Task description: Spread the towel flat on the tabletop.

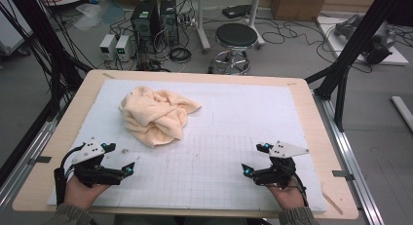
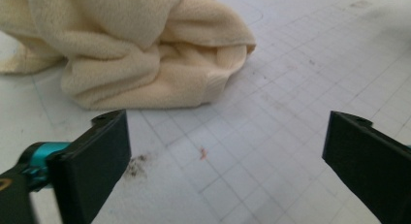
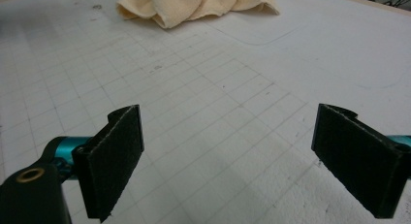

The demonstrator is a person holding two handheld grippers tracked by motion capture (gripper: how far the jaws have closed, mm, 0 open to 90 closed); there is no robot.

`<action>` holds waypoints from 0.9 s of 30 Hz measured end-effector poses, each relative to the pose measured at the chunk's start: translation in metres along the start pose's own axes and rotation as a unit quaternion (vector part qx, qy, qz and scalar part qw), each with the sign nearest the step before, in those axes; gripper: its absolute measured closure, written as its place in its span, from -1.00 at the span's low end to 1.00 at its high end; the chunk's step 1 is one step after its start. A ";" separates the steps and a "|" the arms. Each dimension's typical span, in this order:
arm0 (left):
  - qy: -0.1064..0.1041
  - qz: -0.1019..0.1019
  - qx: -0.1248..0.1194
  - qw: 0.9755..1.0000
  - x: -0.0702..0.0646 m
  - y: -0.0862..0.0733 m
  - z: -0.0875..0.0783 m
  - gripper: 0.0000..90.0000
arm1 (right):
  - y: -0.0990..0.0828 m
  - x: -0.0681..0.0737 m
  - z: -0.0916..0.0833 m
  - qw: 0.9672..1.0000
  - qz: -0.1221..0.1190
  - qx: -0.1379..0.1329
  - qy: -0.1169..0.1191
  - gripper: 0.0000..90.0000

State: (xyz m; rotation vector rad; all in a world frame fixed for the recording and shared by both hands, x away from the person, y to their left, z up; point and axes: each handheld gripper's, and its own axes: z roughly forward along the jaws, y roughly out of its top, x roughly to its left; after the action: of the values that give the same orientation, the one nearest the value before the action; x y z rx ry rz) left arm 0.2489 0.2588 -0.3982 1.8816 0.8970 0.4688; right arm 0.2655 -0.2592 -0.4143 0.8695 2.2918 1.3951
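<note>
Cream terry cloth, a crumpled towel [image 1: 157, 114], is lying untouched on the far left of the white gridded mat [image 1: 253, 118] covering the wooden table [image 1: 63, 132]. The left hand-held gripper [image 1: 120, 159] and right hand-held gripper [image 1: 253, 158] are hovering near the front edge, jaws spread, gripping nothing; the work appears unstarted. Cables, power supplies and a black stool [image 1: 235, 37] are cluttering the grey floor [image 1: 292, 54] behind.

Grey floor [image 1: 292, 59] (cables), stool [image 1: 235, 37], 2 computers [image 1: 155, 20]
</note>
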 end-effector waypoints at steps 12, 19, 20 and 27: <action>0.007 -0.007 -0.031 0.999 0.022 0.043 0.019 -0.69 | 0.000 -0.001 -0.005 1.000 0.000 -0.003 -0.003 -0.76; 0.023 -0.026 -0.047 0.998 0.042 0.066 0.038 -0.64 | 0.000 -0.002 -0.004 1.000 -0.002 0.000 0.003 -0.76; 0.025 -0.033 -0.043 0.998 0.046 0.070 0.042 -0.63 | 0.000 -0.002 -0.004 1.000 -0.002 0.000 0.002 -0.76; 0.050 -0.045 -0.045 0.997 0.067 0.092 0.066 -0.58 | 0.000 -0.002 -0.002 1.000 -0.004 0.002 0.008 -0.76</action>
State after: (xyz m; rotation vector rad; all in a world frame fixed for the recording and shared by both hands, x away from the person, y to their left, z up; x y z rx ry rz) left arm 0.3709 0.2448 -0.3507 1.7407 1.0051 0.5431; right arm 0.2665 -0.2618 -0.4132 0.8536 2.3076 1.3987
